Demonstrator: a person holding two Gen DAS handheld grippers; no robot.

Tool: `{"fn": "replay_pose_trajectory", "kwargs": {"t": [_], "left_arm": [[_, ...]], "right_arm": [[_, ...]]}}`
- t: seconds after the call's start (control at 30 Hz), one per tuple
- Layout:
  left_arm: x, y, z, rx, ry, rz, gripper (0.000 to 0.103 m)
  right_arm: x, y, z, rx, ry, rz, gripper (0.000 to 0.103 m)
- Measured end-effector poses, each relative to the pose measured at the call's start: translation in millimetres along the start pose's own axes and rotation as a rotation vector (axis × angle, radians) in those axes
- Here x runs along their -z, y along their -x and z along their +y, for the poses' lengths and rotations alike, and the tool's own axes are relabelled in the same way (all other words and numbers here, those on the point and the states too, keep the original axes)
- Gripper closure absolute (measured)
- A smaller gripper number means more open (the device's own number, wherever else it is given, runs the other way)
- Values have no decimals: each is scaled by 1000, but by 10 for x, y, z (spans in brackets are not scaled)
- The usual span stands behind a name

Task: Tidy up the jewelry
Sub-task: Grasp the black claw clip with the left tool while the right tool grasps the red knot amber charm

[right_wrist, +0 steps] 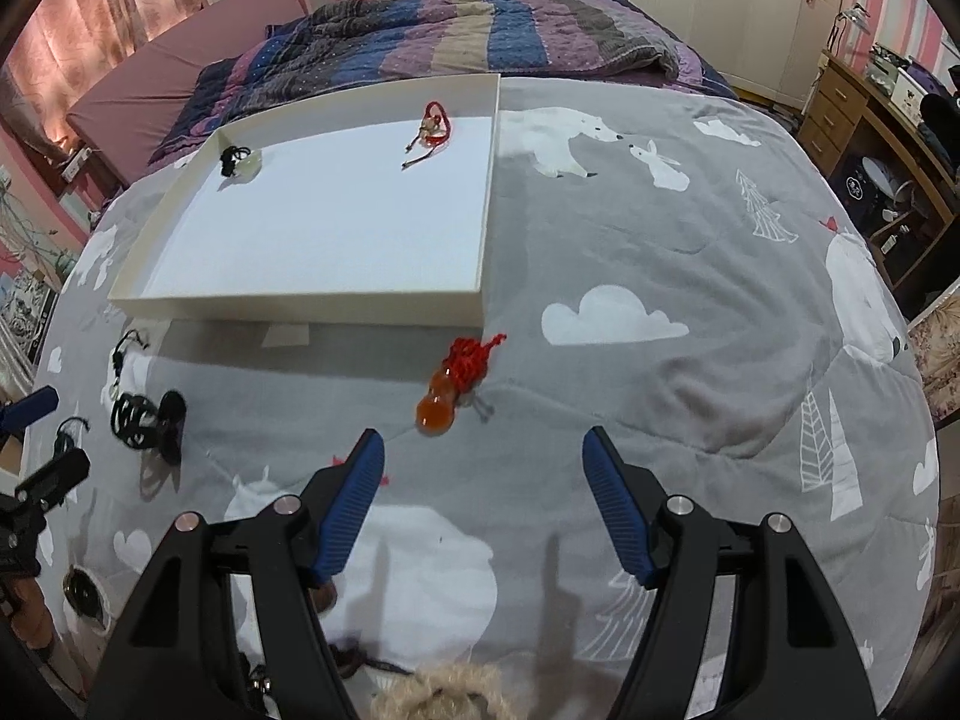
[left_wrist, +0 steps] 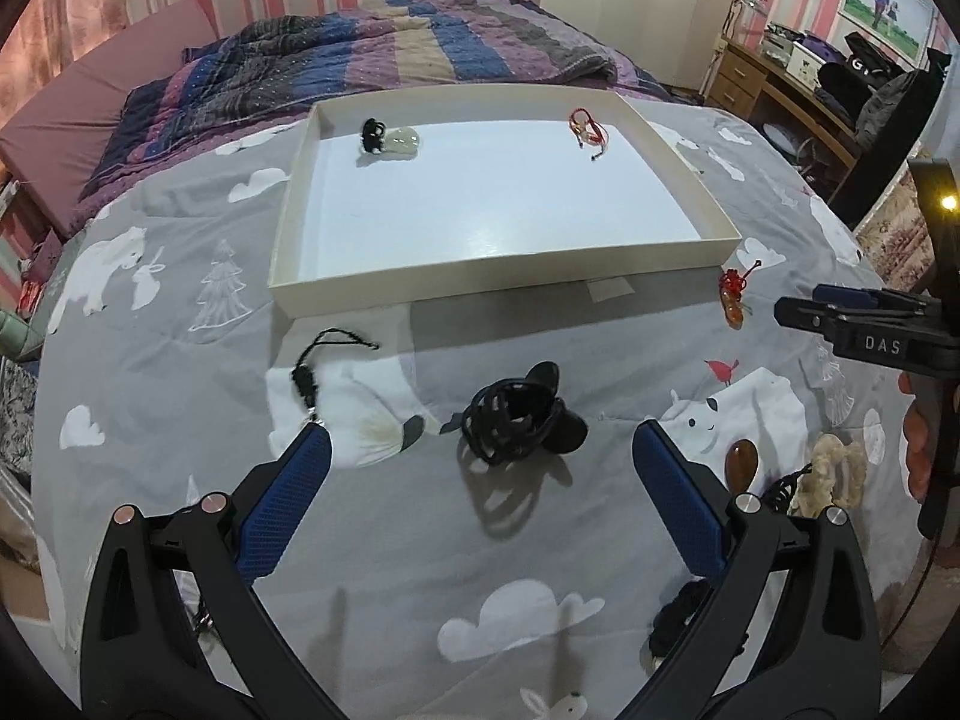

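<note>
Part of the scene is hard to read. In the left wrist view, a dark corded item [left_wrist: 681, 615] lies half hidden behind the left gripper's [left_wrist: 480, 456] right finger, and its shape cannot be made out. A fuzzy cream scrunchie [left_wrist: 837, 474] and a glossy brown oval stone [left_wrist: 741, 462] sit near the right edge, with a tangle of black cord partly covered beside them. In the right wrist view the scrunchie is cut off at the bottom edge.

Both claws are released, their ribbed blue pads wide apart and holding nothing. The left one hovers around a black woven, cage-like hair clip [left_wrist: 519, 414] on the grey quilt [left_wrist: 372, 540], which is soft and printed with polar bears and clouds. A thin black cord pendant [left_wrist: 312, 372] lies just left of it. The right gripper [right_wrist: 483, 453] points at an amber, gourd-shaped pendant [right_wrist: 441, 405] with a knotted red cord, lying near the tray's corner.

The shallow white cardboard tray [left_wrist: 498, 291] already holds a pale translucent pendant [left_wrist: 399, 141] on black cord and a red string bracelet [left_wrist: 588, 126], well apart.
</note>
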State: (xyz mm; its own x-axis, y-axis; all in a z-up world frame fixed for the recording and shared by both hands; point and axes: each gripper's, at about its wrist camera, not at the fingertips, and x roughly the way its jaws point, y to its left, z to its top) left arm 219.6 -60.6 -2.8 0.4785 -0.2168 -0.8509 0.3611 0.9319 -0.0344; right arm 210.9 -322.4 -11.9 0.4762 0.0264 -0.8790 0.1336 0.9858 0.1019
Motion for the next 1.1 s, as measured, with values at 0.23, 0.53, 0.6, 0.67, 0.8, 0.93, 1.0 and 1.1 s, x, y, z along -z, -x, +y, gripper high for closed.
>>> {"fn": "replay_pose_trajectory", "kwargs": {"t": [0.23, 0.53, 0.6, 0.67, 0.8, 0.93, 1.0, 1.1], "left_arm": [[-59, -205, -69, 20, -6, 36, 5], [-89, -356, -93, 51, -16, 72, 20], [-90, -365, -92, 55, -20, 72, 22], [-94, -375, -82, 59, -18, 73, 25], [-94, -409, -53, 69, -7, 90, 31], [-94, -437, -29, 79, -2, 103, 38], [-94, -450, -19, 88, 1, 109, 39], [-93, -465, -29, 92, 1, 110, 41]], "right_arm": [[-59, -159, -41, 1, -20, 23, 34], [-168, -289, -70, -9, -47, 23, 34], [-200, -319, -44, -6, -42, 19, 35], [-227, -354, -26, -9, -44, 25, 36], [-256, -452, 0, -28, -47, 41, 49], [-246, -541, -42, -45, -76, 58, 63], [-248, -557, -69, -52, -91, 56, 65], [-260, -567, -65, -40, -82, 57, 72]]}}
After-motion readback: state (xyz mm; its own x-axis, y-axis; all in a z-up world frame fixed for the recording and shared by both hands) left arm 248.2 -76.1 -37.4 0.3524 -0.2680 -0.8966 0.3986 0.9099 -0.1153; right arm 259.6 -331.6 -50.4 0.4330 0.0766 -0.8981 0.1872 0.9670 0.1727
